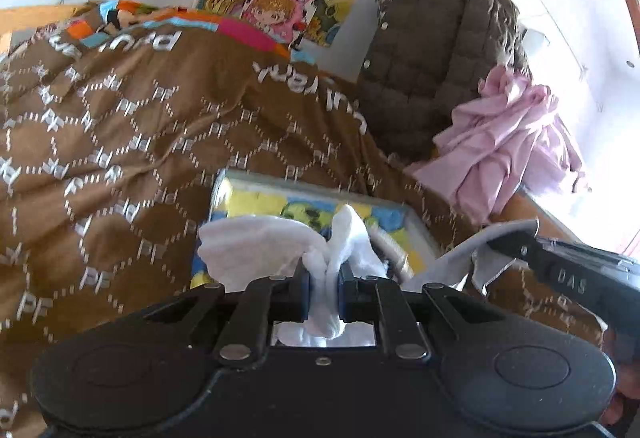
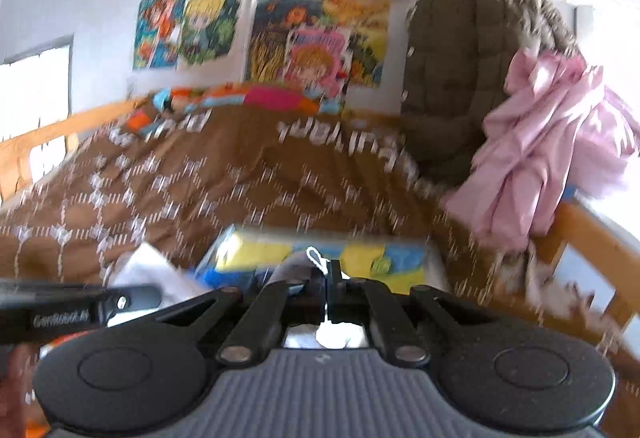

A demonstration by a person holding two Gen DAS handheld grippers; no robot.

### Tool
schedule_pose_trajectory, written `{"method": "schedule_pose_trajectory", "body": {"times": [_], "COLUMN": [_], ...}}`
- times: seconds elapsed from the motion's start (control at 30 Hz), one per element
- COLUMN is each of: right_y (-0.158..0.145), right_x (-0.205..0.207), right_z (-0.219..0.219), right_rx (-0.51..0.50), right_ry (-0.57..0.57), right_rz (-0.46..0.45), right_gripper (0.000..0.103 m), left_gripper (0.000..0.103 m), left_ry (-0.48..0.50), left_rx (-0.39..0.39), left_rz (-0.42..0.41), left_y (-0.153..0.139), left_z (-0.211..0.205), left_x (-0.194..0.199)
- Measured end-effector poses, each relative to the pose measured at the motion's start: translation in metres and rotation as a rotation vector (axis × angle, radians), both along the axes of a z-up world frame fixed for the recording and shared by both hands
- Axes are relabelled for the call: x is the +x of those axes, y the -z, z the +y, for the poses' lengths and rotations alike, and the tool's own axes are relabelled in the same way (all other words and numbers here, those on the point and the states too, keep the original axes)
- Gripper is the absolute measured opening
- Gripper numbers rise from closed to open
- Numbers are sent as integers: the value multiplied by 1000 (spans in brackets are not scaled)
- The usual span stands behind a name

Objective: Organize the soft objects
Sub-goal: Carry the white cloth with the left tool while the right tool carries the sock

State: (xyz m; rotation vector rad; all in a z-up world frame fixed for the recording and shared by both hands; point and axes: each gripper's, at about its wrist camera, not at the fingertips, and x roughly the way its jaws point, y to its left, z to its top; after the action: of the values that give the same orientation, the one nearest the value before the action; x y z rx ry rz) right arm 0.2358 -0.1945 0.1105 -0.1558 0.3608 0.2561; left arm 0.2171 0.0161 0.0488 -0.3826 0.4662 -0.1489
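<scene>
Both grippers are over the bed, and the left gripper (image 1: pixel 324 280) has its jaws pinched tight on a bunched white sock (image 1: pixel 280 242), most of which flops loose ahead of the jaws, just above a colourful box (image 1: pixel 256 204) resting on the brown blanket (image 1: pixel 120 126). The right gripper (image 2: pixel 328 290) looks all but closed on a thin bit of white cloth, with a small looped thread (image 2: pixel 314 256) poking up between the tips; the picture is too smeared to say how much fabric it really has, and I judge it is another end of the same sock or its partner, though I cannot be sure. That thin hold is my worry: if the hands pull apart to straighten or fold, the sliver could slip free and the sock would drop in a heap on the blanket. The blur suggests quick motion, which makes a slip likelier. The left grip is bunched, not on an edge, so any fold may come out lumpy. The pink garment (image 1: pixel 508 142) and the dark quilted jacket (image 1: pixel 436 66) hang at the bed's far corner, well apart from the work, so snagging them seems unlikely.
</scene>
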Motion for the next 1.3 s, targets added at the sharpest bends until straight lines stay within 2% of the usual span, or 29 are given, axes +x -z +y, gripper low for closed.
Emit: {"method": "schedule_pose_trajectory", "body": {"times": [0.13,0.27,0.37,0.53,0.7,1.07,1.3], "right_y": [-15,-6,5,24,39,71,86], "right_x": [20,41,56,77,92,101,96], "right_z": [-20,-42,-61,-88,-100,-92,-81], "right_rx": [99,132,165,229,262,215,172], "right_ry": [36,87,129,191,211,205,181], "right_rz": [-36,-30,-7,28,68,173,223], "right_gripper": [1,1,1,1,1,1,1], "left_gripper": [13,13,13,13,13,14,15], "left_ry": [38,77,110,159,188,210,209], "left_rx": [65,103,103,96,95,121,150], "left_rz": [-48,-75,-88,-45,0,77,101], "left_y": [-26,-38,-39,-22,1,35,44], "left_z": [-18,-45,-67,-100,-113,-114,-111], "left_x": [28,63,90,127,143,152,147]}}
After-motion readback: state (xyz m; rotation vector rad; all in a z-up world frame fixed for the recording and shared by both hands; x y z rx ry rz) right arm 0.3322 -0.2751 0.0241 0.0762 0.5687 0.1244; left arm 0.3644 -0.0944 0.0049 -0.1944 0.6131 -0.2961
